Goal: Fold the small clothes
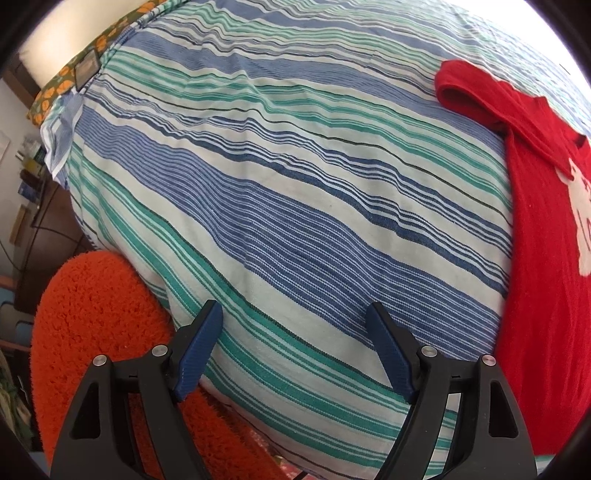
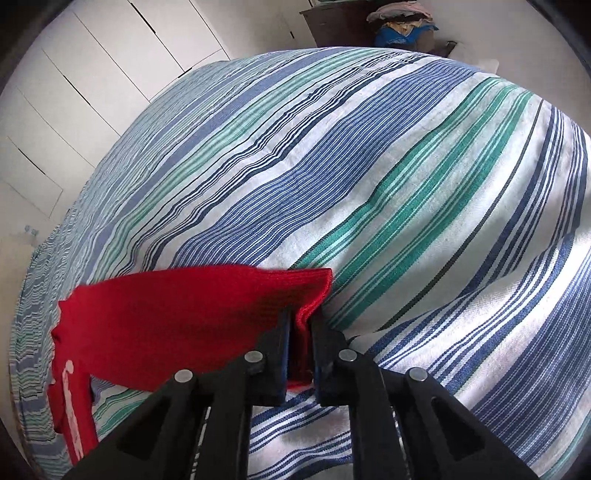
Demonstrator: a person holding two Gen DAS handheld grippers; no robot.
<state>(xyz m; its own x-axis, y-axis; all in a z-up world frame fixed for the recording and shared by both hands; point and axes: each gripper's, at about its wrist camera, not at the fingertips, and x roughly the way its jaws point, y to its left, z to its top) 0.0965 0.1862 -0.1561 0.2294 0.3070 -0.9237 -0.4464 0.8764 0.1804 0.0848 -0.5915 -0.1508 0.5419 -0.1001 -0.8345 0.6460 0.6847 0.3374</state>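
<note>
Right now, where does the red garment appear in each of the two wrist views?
Left wrist: the red garment lies along the right edge, apart from the open left gripper.
Right wrist: lower left, its corner clamped in the right gripper.
Shared landmark: the striped bedspread beneath it.

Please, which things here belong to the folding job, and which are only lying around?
For the job:
red shirt
right claw, shut on its edge
left claw, open
striped bed cover

Only around:
orange fluffy rug
clothes pile
white wardrobe

Both wrist views close over striped bedspread [image 1: 295, 206], sharing red garment [image 1: 546, 258].
</note>
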